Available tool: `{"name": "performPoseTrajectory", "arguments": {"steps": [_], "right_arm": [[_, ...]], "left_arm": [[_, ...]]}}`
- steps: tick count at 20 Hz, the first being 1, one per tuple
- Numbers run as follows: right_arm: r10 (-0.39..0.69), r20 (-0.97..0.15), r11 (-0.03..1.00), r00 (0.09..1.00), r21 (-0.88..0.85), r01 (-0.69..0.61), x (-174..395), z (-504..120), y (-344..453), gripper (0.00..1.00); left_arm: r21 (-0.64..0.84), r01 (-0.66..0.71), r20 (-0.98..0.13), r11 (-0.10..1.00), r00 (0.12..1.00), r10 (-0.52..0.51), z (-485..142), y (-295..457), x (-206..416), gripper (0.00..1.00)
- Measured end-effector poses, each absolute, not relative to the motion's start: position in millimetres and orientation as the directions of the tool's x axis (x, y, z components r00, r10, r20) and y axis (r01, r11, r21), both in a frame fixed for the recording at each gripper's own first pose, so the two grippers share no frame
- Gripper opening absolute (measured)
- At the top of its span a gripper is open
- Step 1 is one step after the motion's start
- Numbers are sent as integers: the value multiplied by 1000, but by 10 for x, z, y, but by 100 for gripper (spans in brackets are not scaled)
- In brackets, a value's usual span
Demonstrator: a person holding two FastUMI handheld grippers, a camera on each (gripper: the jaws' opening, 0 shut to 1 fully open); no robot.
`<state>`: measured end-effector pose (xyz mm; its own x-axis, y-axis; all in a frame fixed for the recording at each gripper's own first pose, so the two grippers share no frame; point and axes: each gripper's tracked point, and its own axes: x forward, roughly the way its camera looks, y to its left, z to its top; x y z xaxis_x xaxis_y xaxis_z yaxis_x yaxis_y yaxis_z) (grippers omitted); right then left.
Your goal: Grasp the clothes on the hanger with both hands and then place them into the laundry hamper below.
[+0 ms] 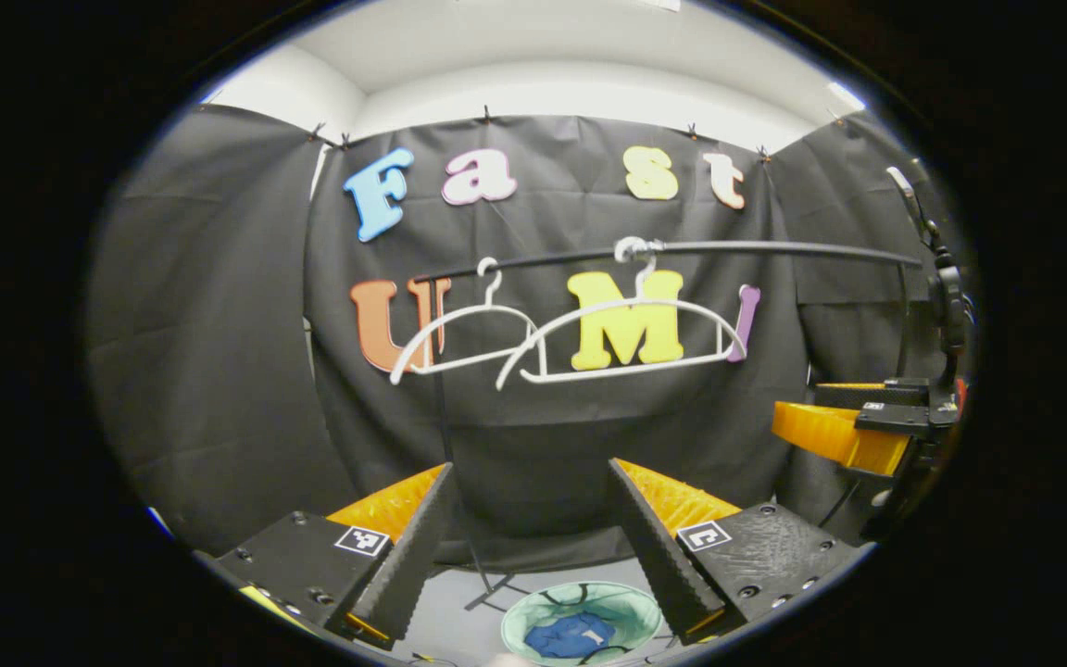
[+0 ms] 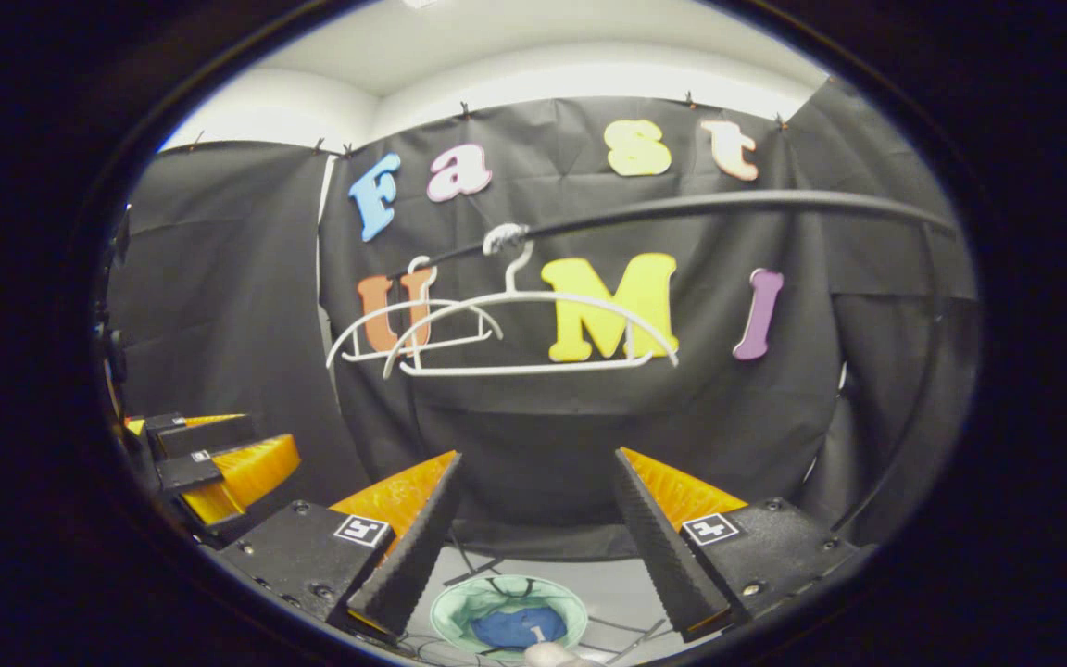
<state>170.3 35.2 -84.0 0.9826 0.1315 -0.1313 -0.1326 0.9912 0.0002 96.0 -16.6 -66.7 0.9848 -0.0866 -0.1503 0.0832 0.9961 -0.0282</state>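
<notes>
Two bare white hangers (image 1: 626, 324) (image 1: 459, 338) hang on a black rail (image 1: 774, 248) in front of the booth wall. Below stands a round pale-green laundry hamper (image 1: 520, 616) with a blue garment (image 1: 571, 637) lying inside it. My left gripper (image 1: 530, 468) is open above the hamper with nothing between its fingers. My right gripper (image 2: 538, 456) is also open and holds nothing. In the right gripper view the hangers (image 2: 533, 333) (image 2: 404, 333), the hamper (image 2: 445, 611) and the blue garment (image 2: 515, 628) sit ahead and below. Each gripper shows at the edge of the other's view: the right gripper (image 1: 811, 408), the left gripper (image 2: 265, 434).
The rail (image 2: 728, 202) runs across at hanger height and curves down at the right in the right gripper view. Its thin black stand foot (image 1: 487, 584) rests on the grey floor beside the hamper. Black cloth walls close in the booth on all sides.
</notes>
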Motion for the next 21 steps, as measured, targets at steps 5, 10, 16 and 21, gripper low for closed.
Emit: {"name": "performPoseTrajectory", "arguments": {"steps": [5,10,16,21], "right_arm": [[77,-66,997,995,11,-77,1212,-507,319,99],[47,-27,999,999,27,-46,834,-365,131,99],[46,-12,999,999,17,-46,599,-323,-135,99],[64,-3,998,998,6,-64,569,-255,-154,99]], "left_arm": [[5,67,-89,998,994,-66,-280,119,564,98],[25,7,-44,1000,999,-6,-61,273,244,98],[17,-57,-22,998,998,57,0,155,-19,98],[14,-64,-11,998,998,64,30,67,-73,98]]}}
